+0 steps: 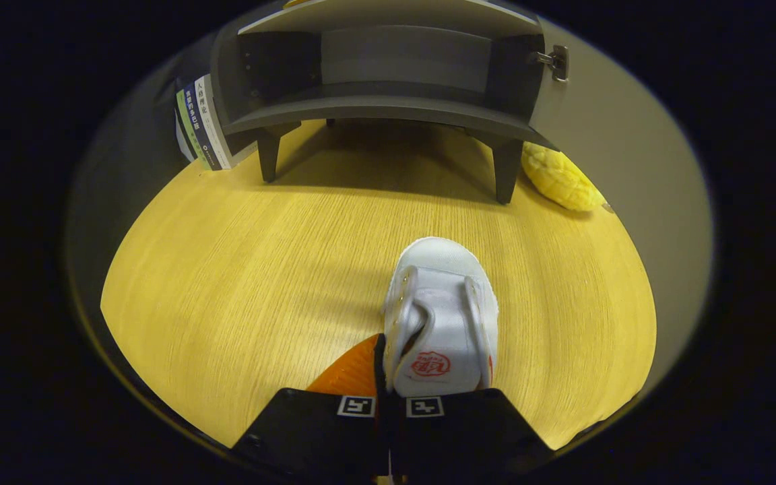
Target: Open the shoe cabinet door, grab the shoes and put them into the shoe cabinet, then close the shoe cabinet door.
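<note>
Jaws point(388, 377) pinched narrow on a white canvas shoe's point(442, 316) side wall, grained wooden worktop point(226, 269) beneath, dark matte shoe cabinet point(388, 74) standing open well beyond, knobbly yellow cushion point(560, 178) beside its leg.

wooden table point(226, 269); cabinet point(388, 87), books point(201, 124), shoe point(442, 316)

Wooden tabletop point(240, 269), yellow-toned, grain running across; light falls evenly with a soft sheen near the middle. A shadow lies on the wood under and just ahead of the furniture at the far end. Plain beige wall point(624, 141) behind on the right side; darker grey wall point(125, 148) on the left. Books point(201, 124) stand upright at the far left, spines outward. Yellow knobbly cushion-like object point(560, 178) rests at the far right against the beige wall.
</note>
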{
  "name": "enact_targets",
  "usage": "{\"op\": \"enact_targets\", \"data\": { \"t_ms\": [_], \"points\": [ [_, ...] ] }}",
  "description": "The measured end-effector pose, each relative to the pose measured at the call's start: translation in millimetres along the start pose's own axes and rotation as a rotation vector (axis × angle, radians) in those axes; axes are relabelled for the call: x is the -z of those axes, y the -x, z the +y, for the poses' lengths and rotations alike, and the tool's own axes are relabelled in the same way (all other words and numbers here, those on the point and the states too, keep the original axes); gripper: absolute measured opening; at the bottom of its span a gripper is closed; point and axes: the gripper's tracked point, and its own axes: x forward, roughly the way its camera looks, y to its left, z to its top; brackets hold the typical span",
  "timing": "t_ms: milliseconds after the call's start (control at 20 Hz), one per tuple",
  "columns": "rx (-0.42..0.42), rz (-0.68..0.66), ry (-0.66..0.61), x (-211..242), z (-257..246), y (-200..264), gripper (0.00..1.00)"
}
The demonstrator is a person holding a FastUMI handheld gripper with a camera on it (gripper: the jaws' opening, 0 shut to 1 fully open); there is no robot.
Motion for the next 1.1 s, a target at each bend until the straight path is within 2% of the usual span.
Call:
{"op": "enact_targets", "data": {
  "t_ms": [250,450,850,1100],
  "points": [
    [0.015,-0.004,-0.019,-4.5,-3.2,12.4,0.02],
    [0.042,-0.045,0.006,-19.1,-0.8,40.0,0.02],
    [0.023,-0.212,0.012,-81.6,19.9,129.1,0.02],
    [0.019,-0.325,0.077,-130.1,31.7,185.1,0.02]
  ]
}}
